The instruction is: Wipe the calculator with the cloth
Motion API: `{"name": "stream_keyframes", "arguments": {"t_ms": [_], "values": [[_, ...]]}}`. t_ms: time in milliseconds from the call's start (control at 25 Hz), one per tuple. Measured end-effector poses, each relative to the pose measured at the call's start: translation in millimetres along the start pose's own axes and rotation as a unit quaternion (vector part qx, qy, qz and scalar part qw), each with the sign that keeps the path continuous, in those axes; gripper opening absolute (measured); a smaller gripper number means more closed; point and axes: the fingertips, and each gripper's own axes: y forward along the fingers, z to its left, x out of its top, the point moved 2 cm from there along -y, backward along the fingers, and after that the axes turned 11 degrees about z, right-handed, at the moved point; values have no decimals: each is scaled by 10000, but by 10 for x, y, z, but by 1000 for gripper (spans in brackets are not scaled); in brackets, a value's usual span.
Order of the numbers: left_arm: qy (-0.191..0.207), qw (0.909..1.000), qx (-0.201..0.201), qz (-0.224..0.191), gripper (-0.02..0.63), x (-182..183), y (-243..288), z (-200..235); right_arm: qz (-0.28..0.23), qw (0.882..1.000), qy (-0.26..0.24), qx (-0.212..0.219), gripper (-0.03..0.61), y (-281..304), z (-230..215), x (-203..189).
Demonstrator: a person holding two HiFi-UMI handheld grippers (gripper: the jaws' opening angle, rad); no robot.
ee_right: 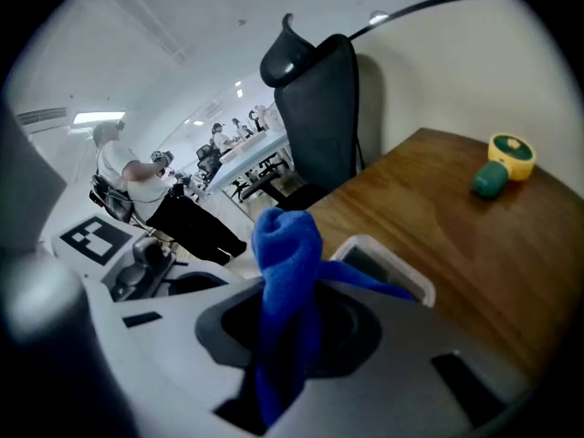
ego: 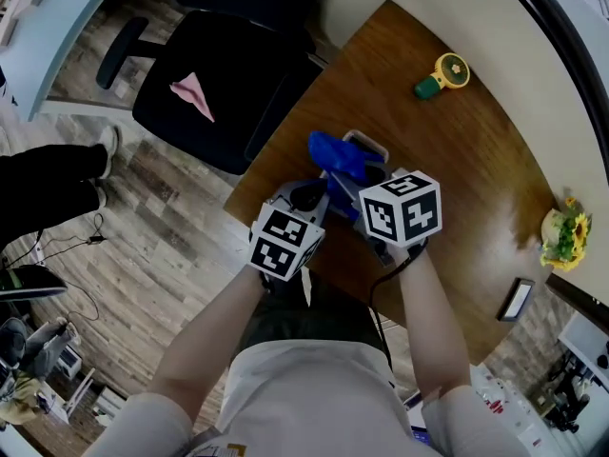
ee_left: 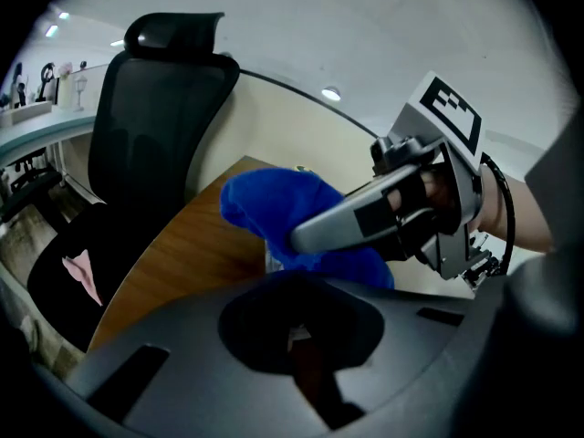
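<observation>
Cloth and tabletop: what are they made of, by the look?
Cloth: soft blue fabric, likely microfibre; fuzzy matte nap, bunches limply in the right tool. Tabletop: wood or wood-look laminate; brown grain, slight sheen.

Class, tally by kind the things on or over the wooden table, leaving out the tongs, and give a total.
Blue cloth: 1
Calculator: 1
Handheld fan: 1
Sunflower pot: 1
Phone: 1
Total: 5

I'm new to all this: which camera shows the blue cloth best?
The right gripper view: the cloth stands pinched in the right hand-held gripper. The left gripper view shows it bunched under that gripper; the head view, a small patch.
</observation>
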Motion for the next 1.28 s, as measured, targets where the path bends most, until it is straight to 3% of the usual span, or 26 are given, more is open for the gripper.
{"name": "stream_keyframes", "arguments": {"t_ms": [160, 320, 680, 800, 920, 1040, 1120, 1280], "values": [[-65, 10000, -22, -70, 0, -8, -13, 7, -54, 9994, 335, -6, 78, -39, -70, -223], [-50, 9998, 31, -179, 0, -12, -10, 10, 41, 9997, 208, -115, 78, -139, -72, -460], [-44, 9999, -15, -144, 2, -9, -9, -4, 1070, 9912, 402, -672, 78, -308, -366, -1207], [-75, 9999, -37, -138, 1, -8, -4, 0, 687, 9946, 435, -648, 79, -428, -324, -1056], [-108, 9999, -81, -106, 0, -11, -10, -2, -205, 9978, 511, -377, 80, -531, -140, -619], [-153, 9997, -164, -83, 2, -2, -6, 7, -963, 9912, 883, -202, 81, -496, -98, -250], [-166, 9996, -202, -69, 0, -6, -7, 20, -1099, 9883, 1019, -267, 81, -361, -111, -142], [-83, 9998, -170, -84, 0, -16, -2, 32, -880, 9892, 1124, -348, 81, -51, -18, -213]]}}
